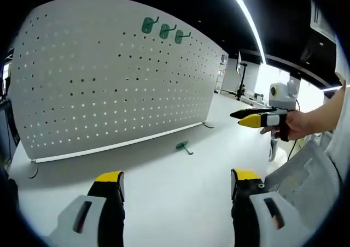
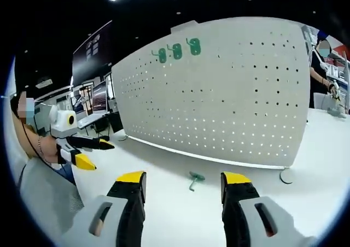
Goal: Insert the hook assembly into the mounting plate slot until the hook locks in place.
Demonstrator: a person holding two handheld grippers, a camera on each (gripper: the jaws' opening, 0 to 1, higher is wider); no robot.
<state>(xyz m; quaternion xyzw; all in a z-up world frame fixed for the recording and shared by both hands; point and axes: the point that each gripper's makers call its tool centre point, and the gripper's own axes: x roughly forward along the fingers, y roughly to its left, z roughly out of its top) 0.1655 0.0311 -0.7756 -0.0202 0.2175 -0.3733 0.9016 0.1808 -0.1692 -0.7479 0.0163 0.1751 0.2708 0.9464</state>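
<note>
Left gripper: your jaws stand wide apart in the left gripper view, with nothing between the 2 yellow tips. They point over the white table toward the board.

Right gripper: your jaws are spread wide here too and hold nothing. In the right gripper view the loose hook shows in the gap between the 2 tips, but farther off on the table, so the tips do not touch it.

Other gripper in each view: in the left gripper view your right gripper comes in from the right, held by your hand, with its yellow tips close together. In the right gripper view your left gripper comes in from the left, its 2 tips apart.

Loose hook: the green hook assembly lies flat on the table, in front of the lower edge of the board and near it. In the right gripper view it lies between you and the board.

Pegboard: the white mounting plate stands upright on the table, full of small holes in rows.

Mounted hooks: 3 green hooks hang side by side near the top edge of the board; in the right gripper view they sit at the upper left part.

Background: a person stands past the right edge of the board in the right gripper view.
</note>
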